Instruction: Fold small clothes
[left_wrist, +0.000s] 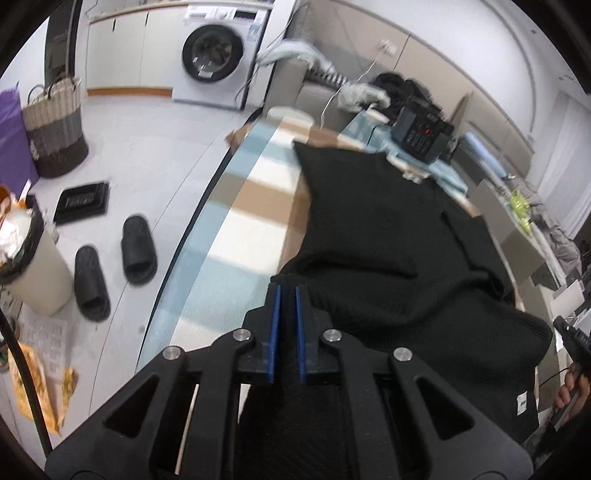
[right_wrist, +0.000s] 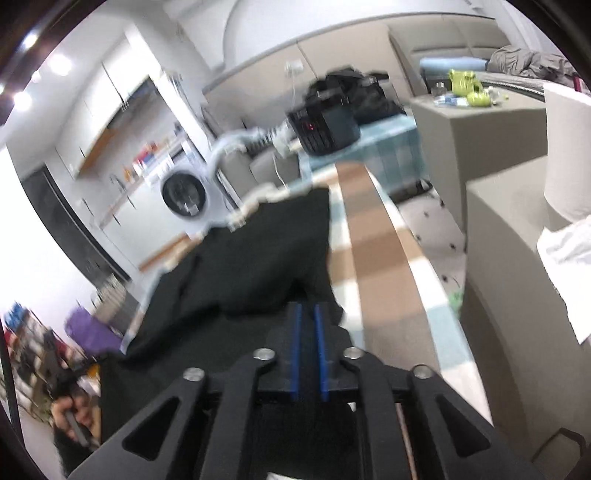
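- Left tool (left_wrist: 287, 291) pinches near edge of black knit garment (left_wrist: 369, 221); the rest lies ahead on checked worktop (left_wrist: 236, 206).
- Right tool (right_wrist: 309, 310) on the same garment's (right_wrist: 258, 258) near edge; grip unclear.

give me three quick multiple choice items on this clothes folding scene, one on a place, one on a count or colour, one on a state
1. Where does the black garment lie?
A. on the checked tablecloth
B. in the washing machine
C. in the woven basket

2. How many black slippers are on the floor?
A. one
B. two
C. four

3. How stands the left gripper?
A. wide open above the cloth
B. shut on the garment's near edge
C. shut on a slipper

Answers: 1 A, the garment spreads over the blue, white and tan checks. 2 B, a pair sits beside the table. 3 B, its blue pads pinch black fabric at their tips.
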